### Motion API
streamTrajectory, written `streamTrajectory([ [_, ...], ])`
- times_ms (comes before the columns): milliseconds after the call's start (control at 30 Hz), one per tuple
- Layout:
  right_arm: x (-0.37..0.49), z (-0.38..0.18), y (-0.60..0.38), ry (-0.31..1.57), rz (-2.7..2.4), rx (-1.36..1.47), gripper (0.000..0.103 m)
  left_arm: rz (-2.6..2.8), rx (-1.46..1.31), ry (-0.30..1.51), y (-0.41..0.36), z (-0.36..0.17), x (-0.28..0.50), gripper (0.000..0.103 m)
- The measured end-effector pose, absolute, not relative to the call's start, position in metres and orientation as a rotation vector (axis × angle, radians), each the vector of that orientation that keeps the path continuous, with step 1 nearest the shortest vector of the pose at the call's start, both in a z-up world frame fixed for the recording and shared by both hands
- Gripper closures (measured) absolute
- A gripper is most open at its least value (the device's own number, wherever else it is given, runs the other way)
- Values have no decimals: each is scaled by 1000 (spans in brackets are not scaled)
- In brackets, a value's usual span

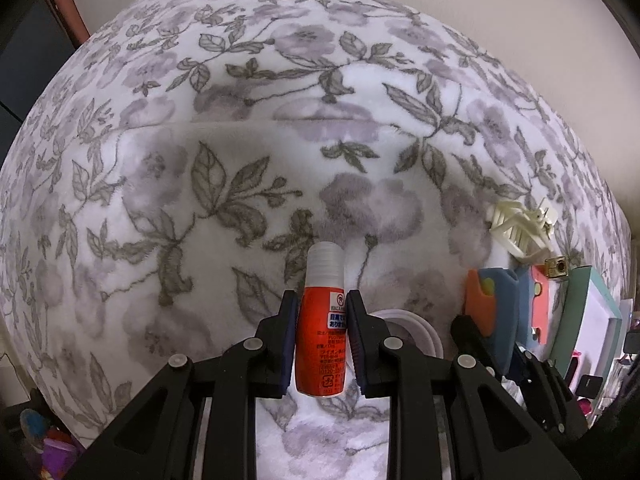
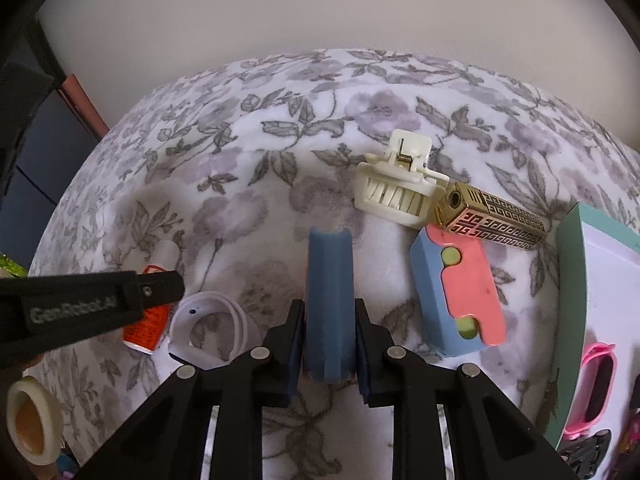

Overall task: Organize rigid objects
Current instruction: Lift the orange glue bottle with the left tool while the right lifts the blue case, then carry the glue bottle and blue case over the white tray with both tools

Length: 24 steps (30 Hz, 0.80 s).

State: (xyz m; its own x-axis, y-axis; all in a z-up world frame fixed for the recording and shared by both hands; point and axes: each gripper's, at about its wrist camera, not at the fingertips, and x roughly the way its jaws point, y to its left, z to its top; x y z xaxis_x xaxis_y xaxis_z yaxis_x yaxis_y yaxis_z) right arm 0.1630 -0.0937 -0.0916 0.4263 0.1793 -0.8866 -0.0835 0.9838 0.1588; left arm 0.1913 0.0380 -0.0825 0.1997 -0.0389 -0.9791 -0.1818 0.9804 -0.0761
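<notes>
Now, orange bottle (image 1: 321,328): clamped between the left gripper (image 1: 322,308) pads, white cap pointing far, above the floral blanket (image 1: 240,140).
Blue block (image 2: 329,304): squeezed by the right gripper (image 2: 329,320), jaws nearly together.
White ring (image 2: 212,320): near-left of the block, possibly a lid.
Hair claw (image 2: 400,184): far right, touching the gold case (image 2: 492,220).

This looks like a bedroom in a home. A fleecy floral blanket (image 1: 280,128) fills most of both views beneath a plain pale wall (image 2: 320,12). Personal items lie at the right: a cream hair claw (image 2: 398,186) and pink sunglasses (image 2: 596,384) in a box (image 2: 570,280).
</notes>
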Motion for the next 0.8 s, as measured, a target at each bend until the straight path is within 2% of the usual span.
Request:
streamTrajectory([
  [167,161,-73,-94,1081,173,93,80,95,-211,1351,44,-78,192,78],
  [500,157,-2,-132,944,125,165,80,59,-238,1213,46,-22,189,78],
  [800,143,43,-211,892,-29,225,80,-150,-249,1124,-7,18,182,78],
])
